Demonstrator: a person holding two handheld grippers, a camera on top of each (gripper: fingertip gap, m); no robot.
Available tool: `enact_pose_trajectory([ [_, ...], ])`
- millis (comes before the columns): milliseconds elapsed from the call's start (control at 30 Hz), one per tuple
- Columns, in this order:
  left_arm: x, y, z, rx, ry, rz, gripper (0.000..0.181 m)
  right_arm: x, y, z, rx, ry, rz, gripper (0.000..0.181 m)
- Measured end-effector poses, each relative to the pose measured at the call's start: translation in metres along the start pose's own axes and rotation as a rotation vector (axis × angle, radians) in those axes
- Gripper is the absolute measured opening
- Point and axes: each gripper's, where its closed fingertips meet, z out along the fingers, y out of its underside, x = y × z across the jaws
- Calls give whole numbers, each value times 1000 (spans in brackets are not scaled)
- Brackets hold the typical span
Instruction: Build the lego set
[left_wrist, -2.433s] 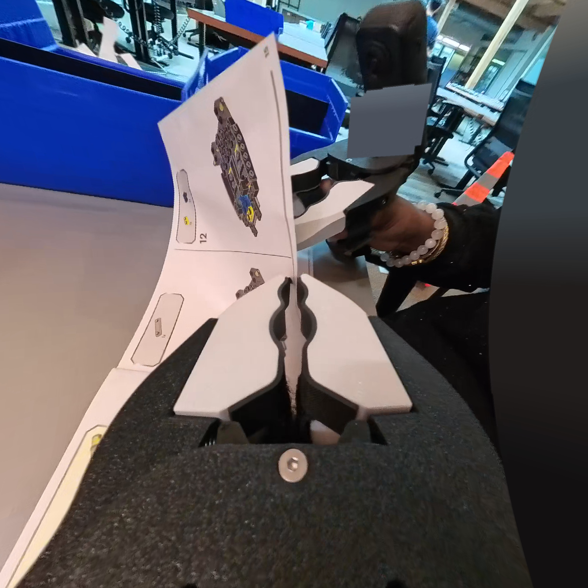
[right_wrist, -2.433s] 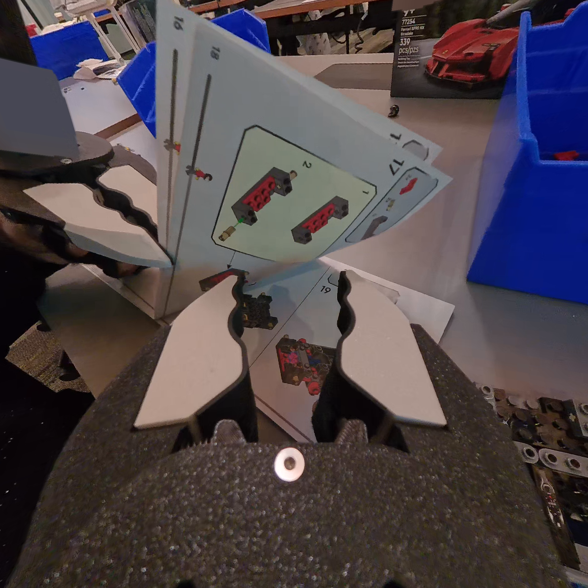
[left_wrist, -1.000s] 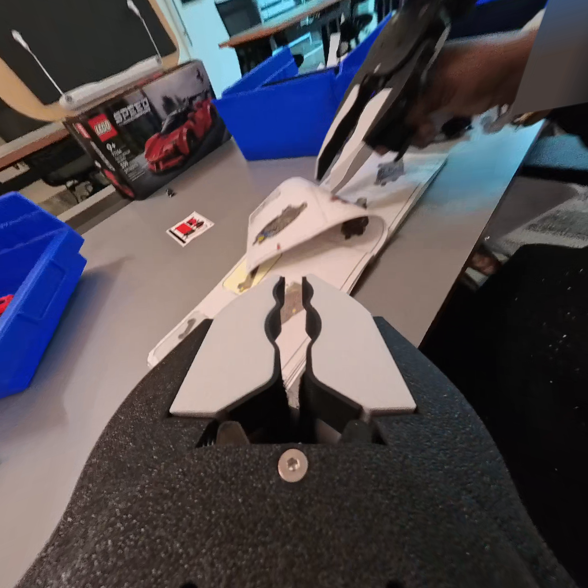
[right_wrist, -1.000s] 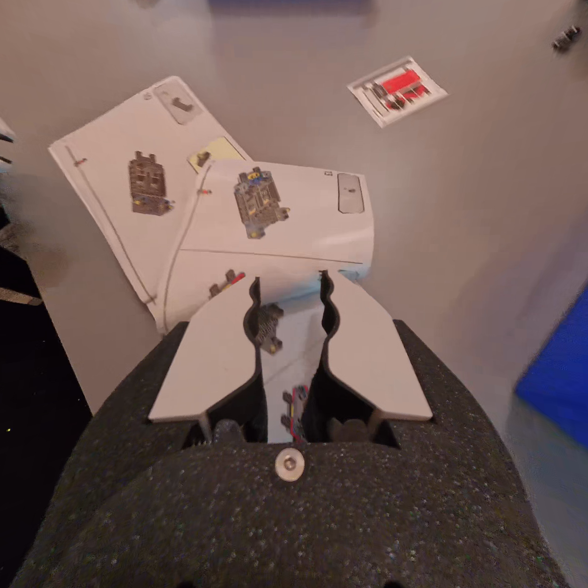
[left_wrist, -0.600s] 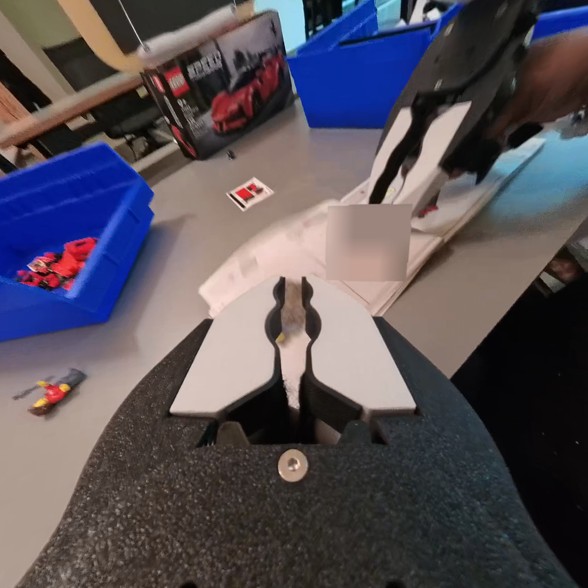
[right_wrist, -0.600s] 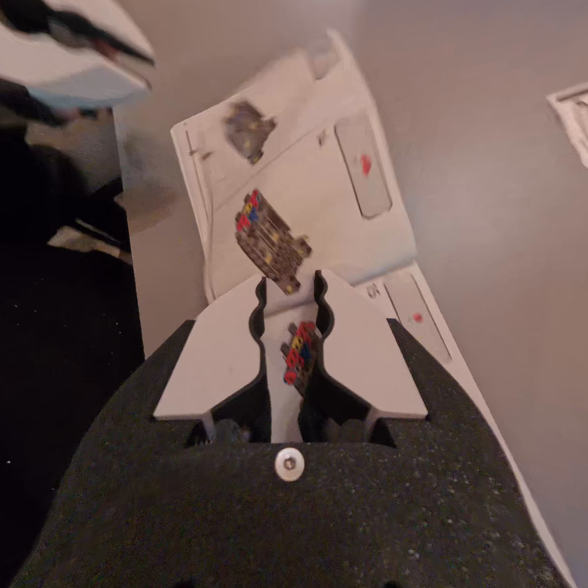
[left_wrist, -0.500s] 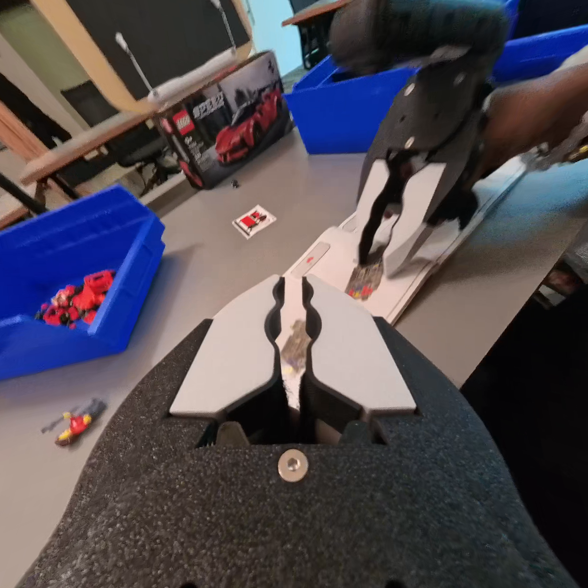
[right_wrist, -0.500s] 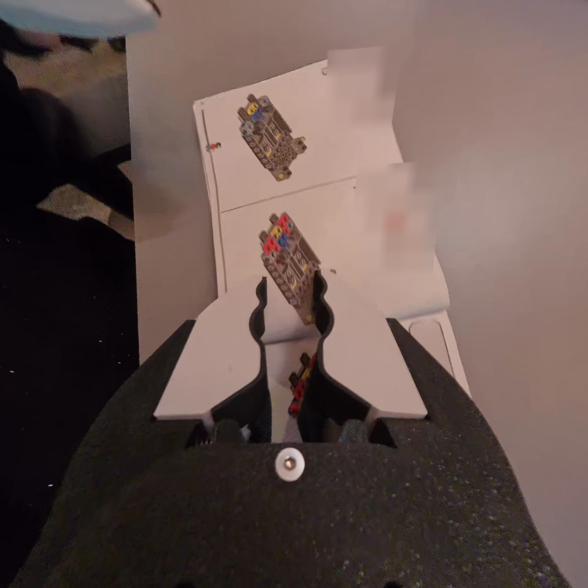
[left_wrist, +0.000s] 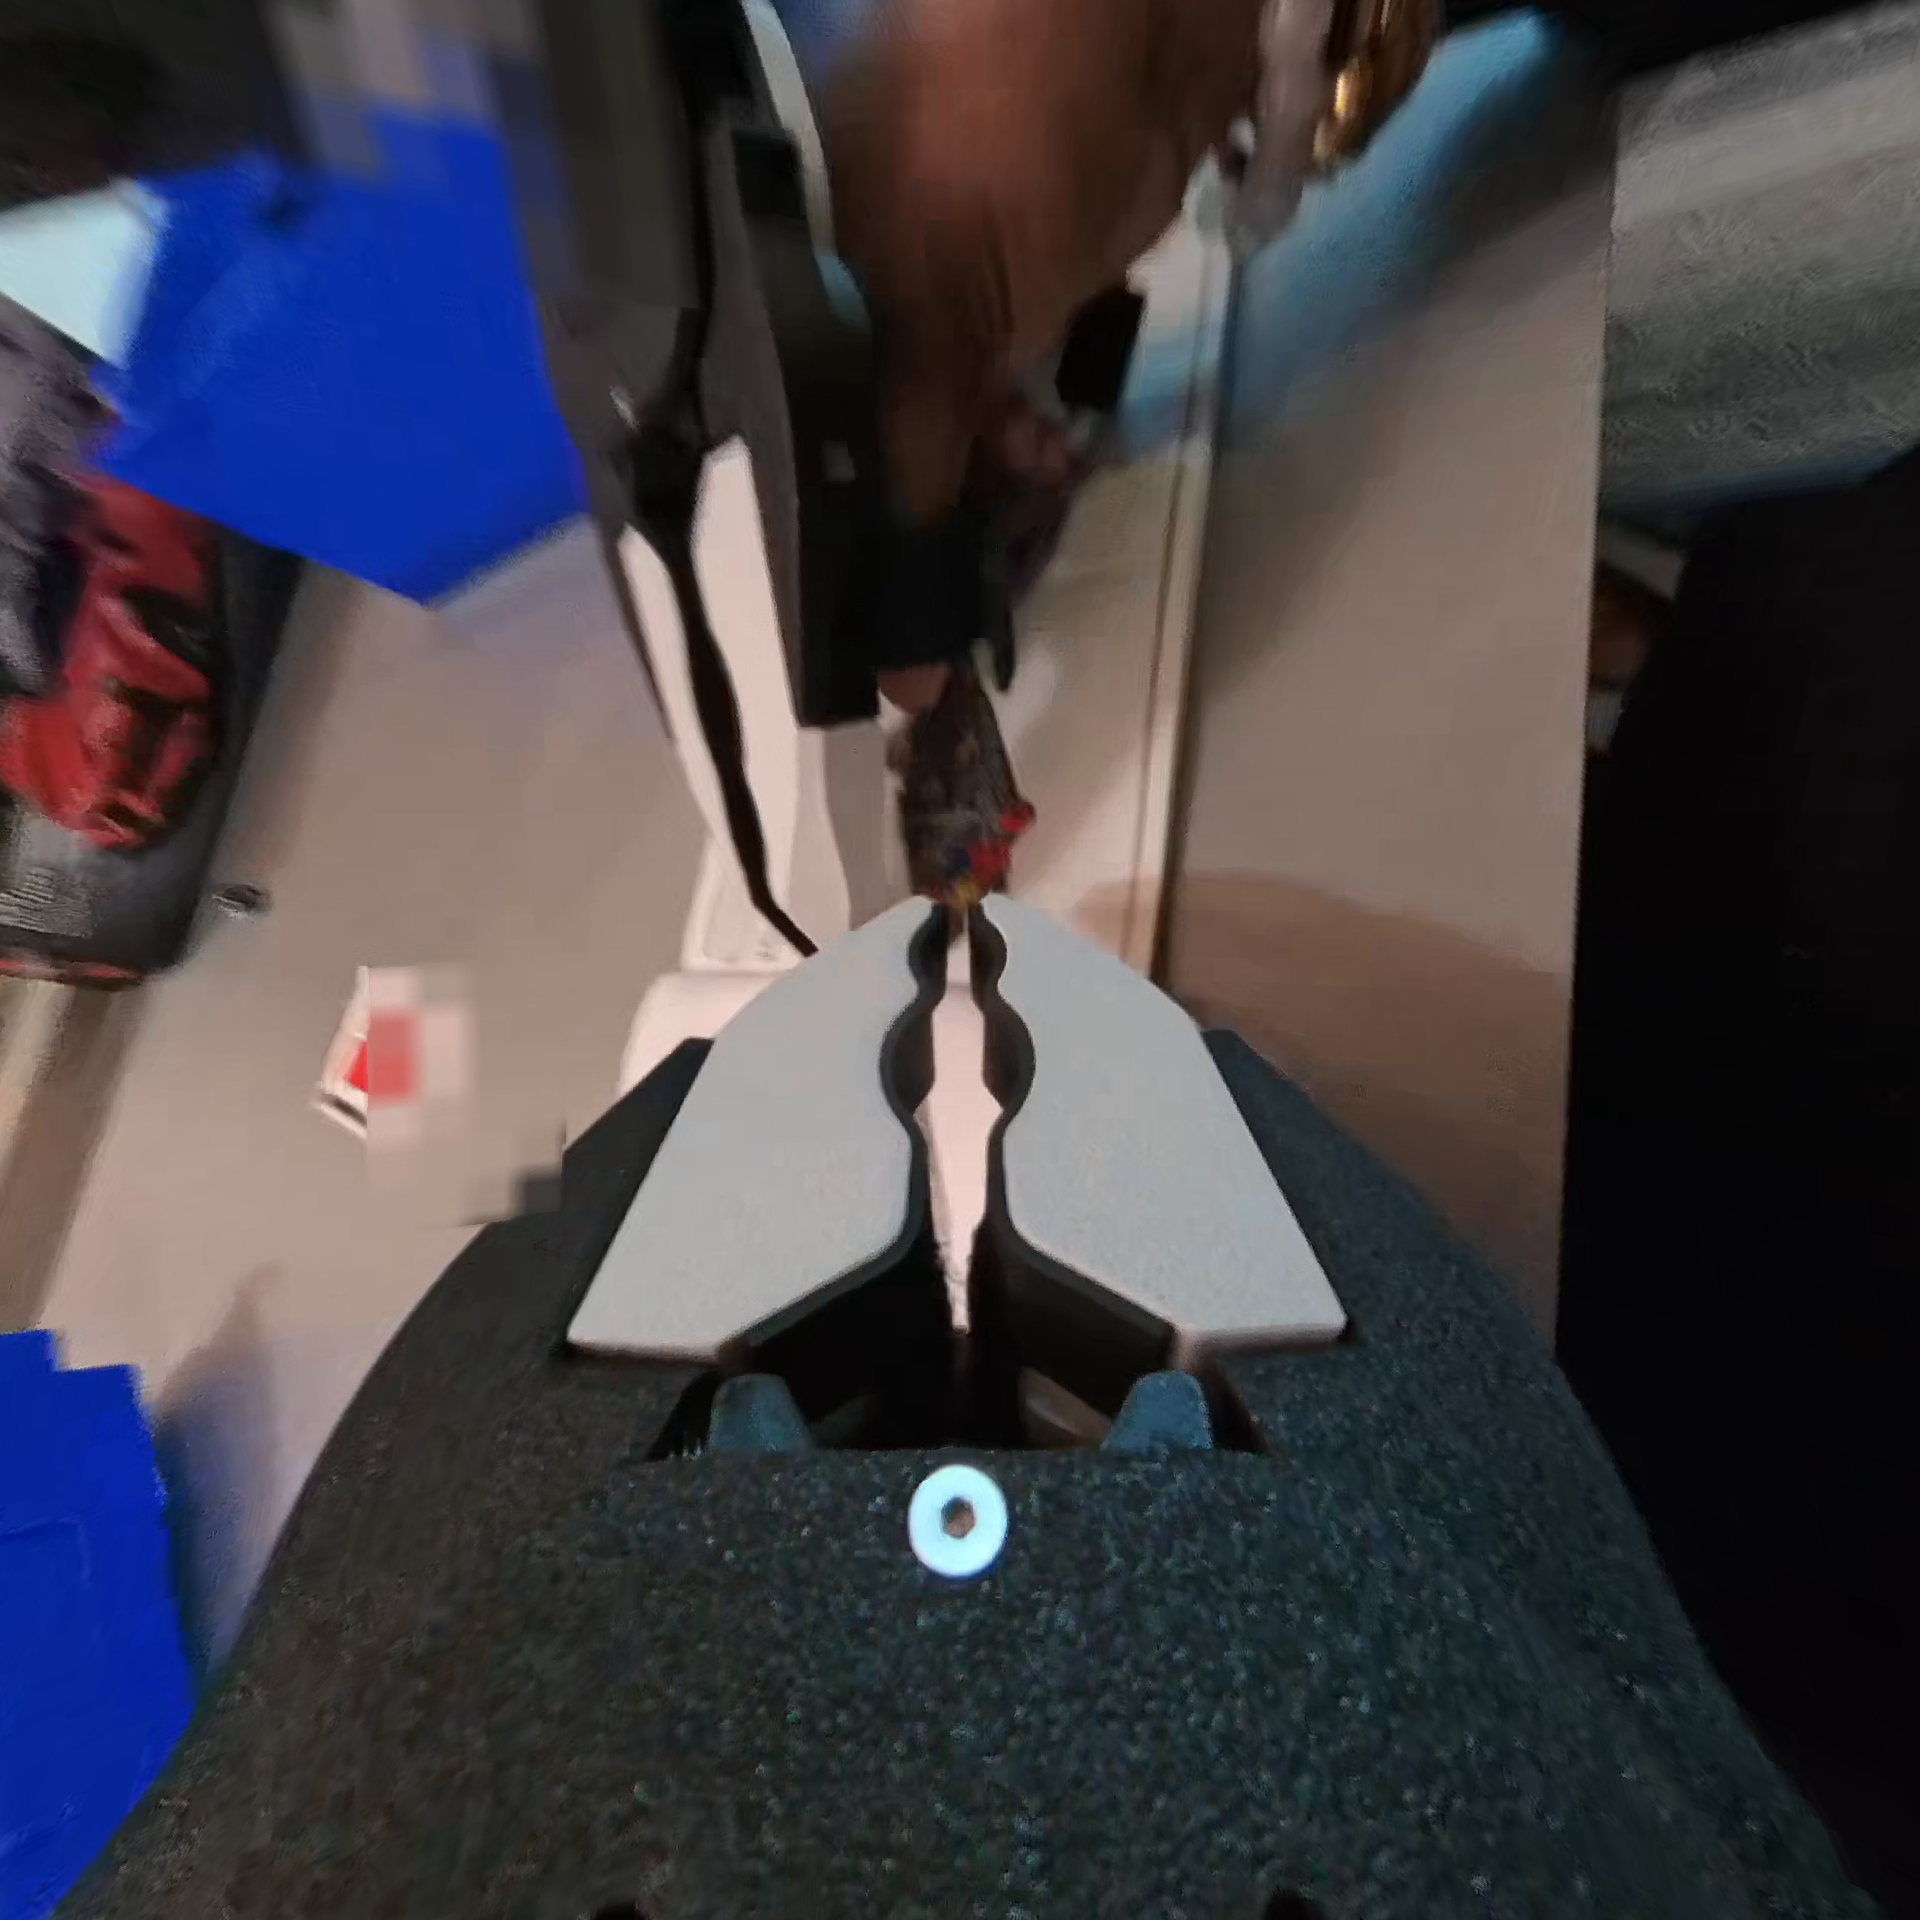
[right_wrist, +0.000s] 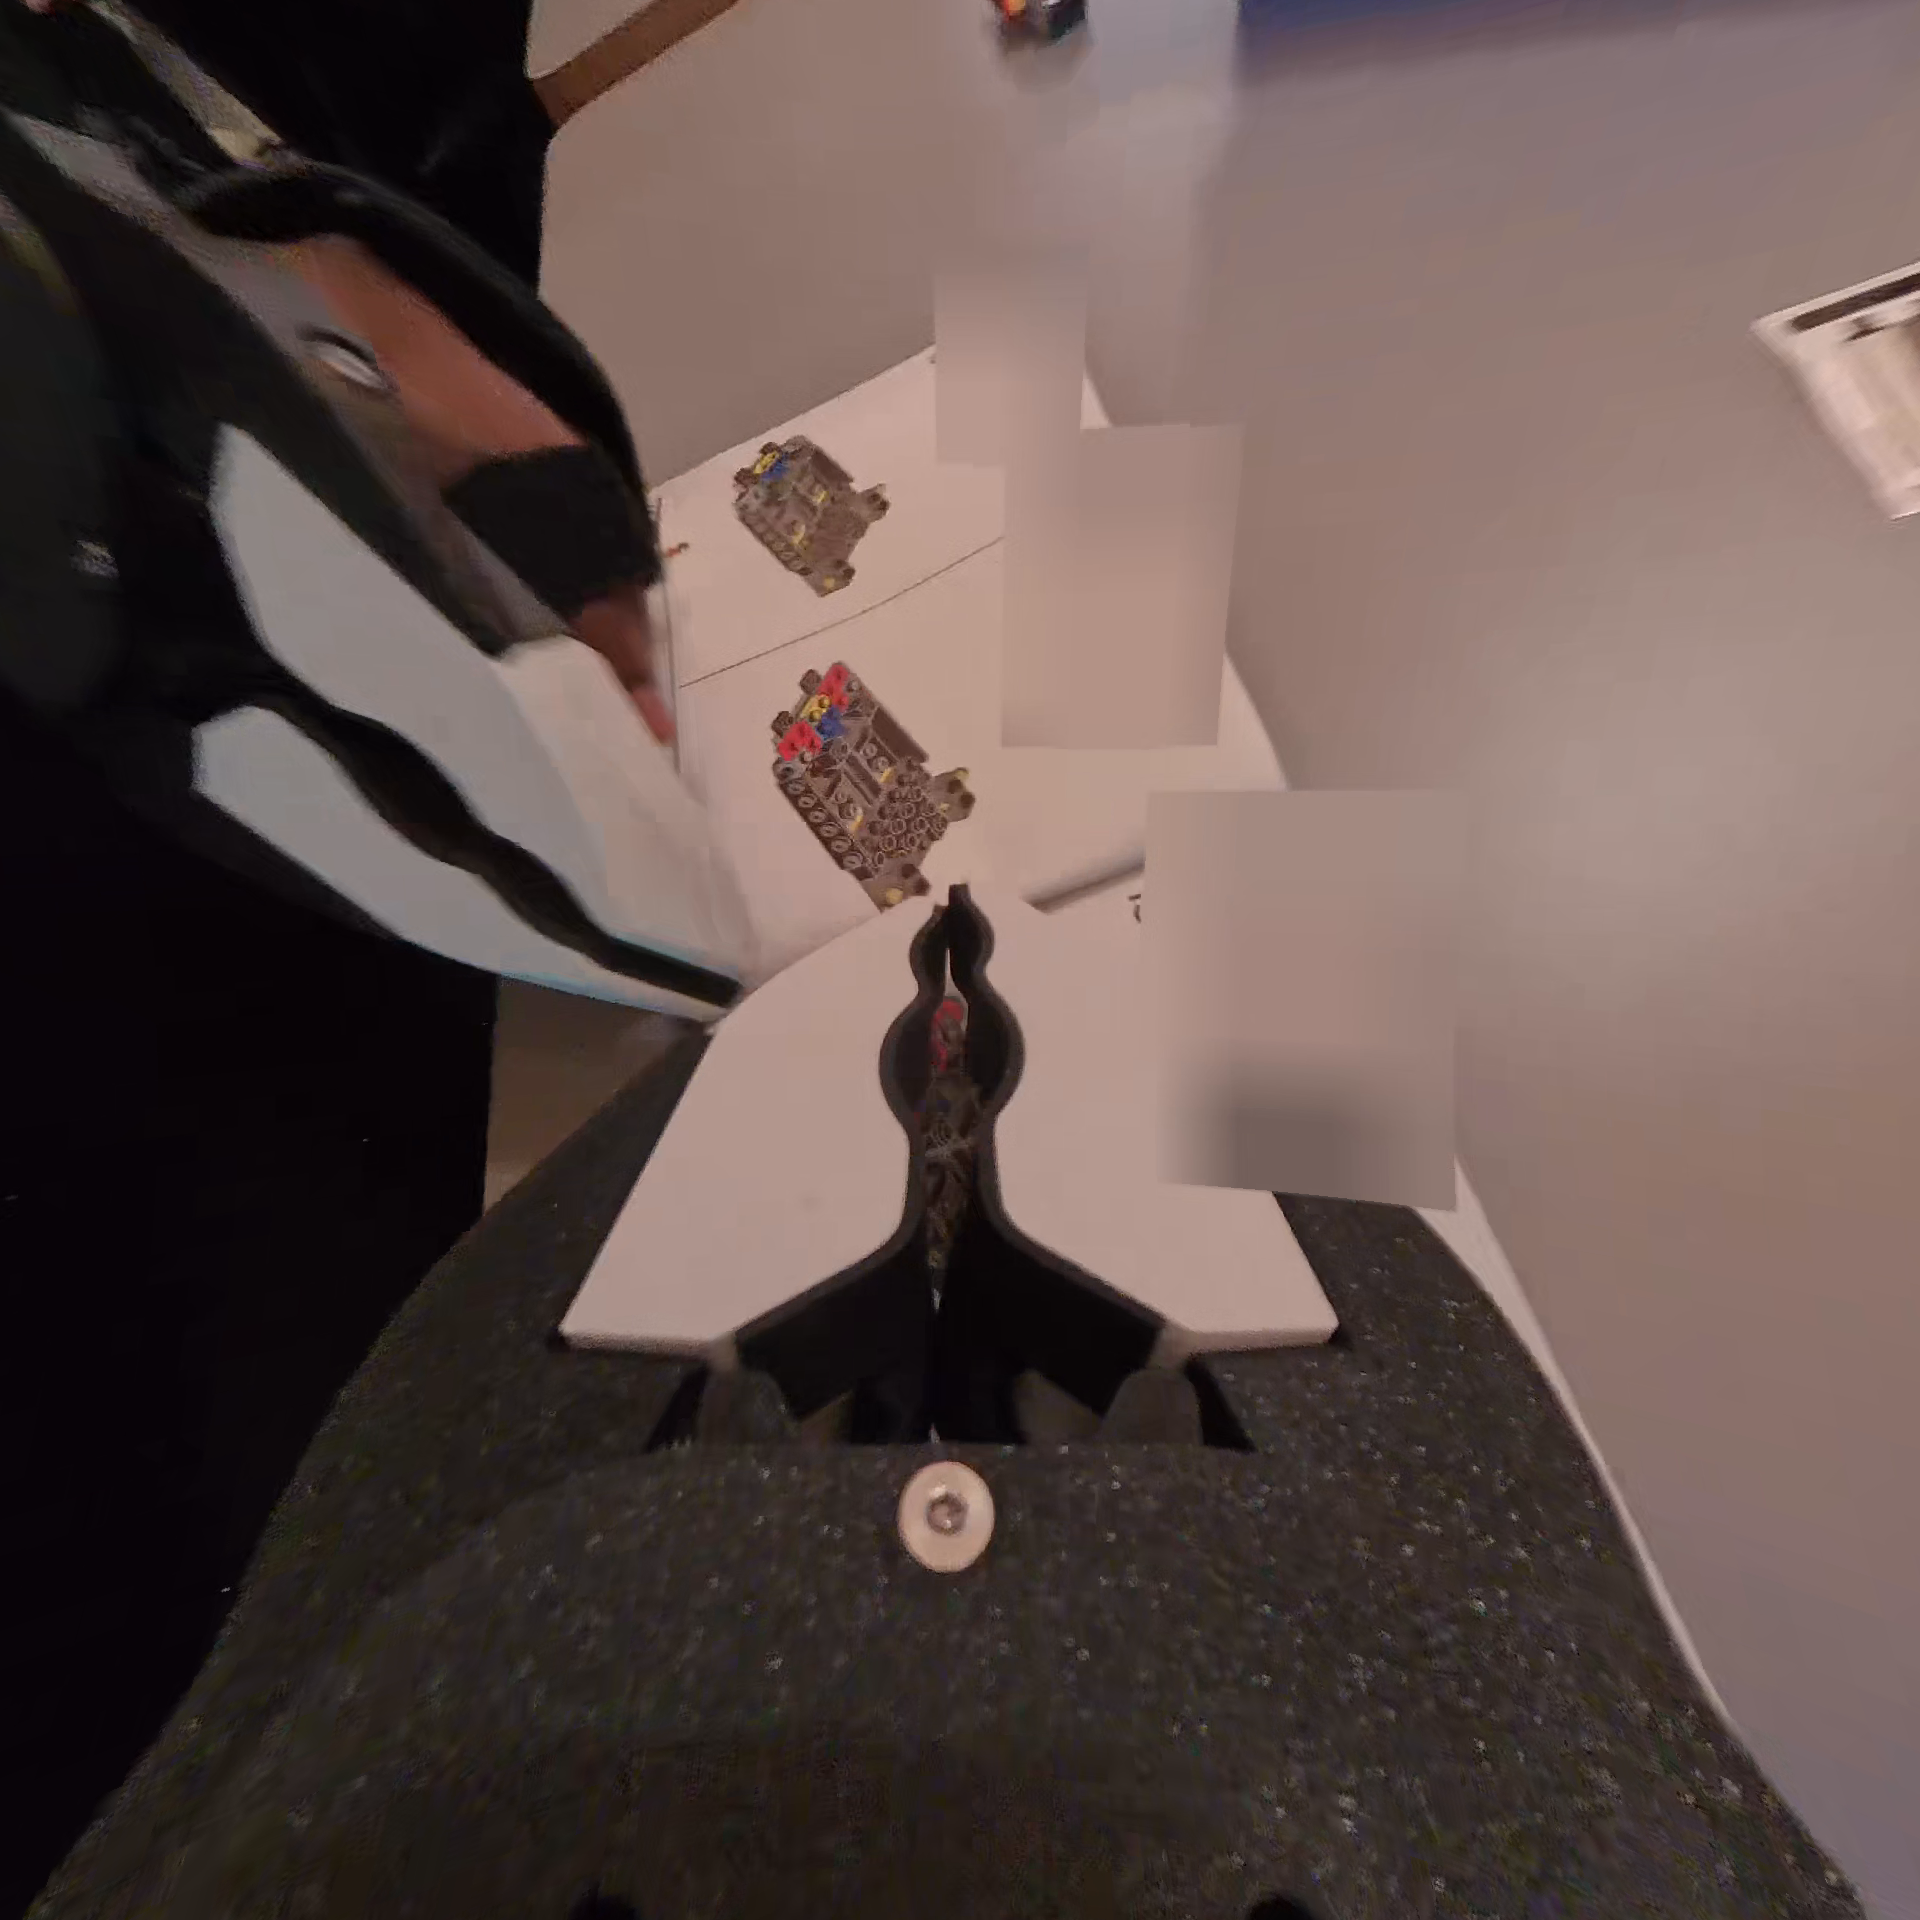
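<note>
The white instruction booklet lies open on the grey table, showing printed pictures of a dark build. My right gripper is shut and empty, just above the near page. It also shows in the blurred left wrist view, held by a hand. My left gripper is shut on a page edge at the booklet's left side, the paper showing as a white strip between its fingers. It also shows at the left of the right wrist view. The two grippers' tips are close together.
Blue bins stand at the back and at the near left. The red-car set box is at the far left. A sticker sheet lies on the table. The table edge runs just left of the booklet. My two grippers' fingertips are within a few centimetres of each other.
My right gripper has gone from open to shut. The lifted pages have dropped flat and open. My left gripper has swung in close to the right gripper, with heavy blur.
</note>
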Motion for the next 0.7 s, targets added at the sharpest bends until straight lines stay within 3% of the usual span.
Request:
enact_pose_trajectory([
  [67,16,18,8,-60,112,-88,3,2,6,5,-57,-3,23,0],
  [167,17,17,5,30,118,-215,1,2,10,7,-89,-24,37,0],
  [333,18,19,4,26,73,-164,0,-16,10,10,-111,-148,16,0],
  [533,18,19,4,24,76,-166,0,-13,11,15,-162,-215,191,0],
  [700,18,19,5,23,73,-166,0,-1,2,19,-149,-210,229,0],
])
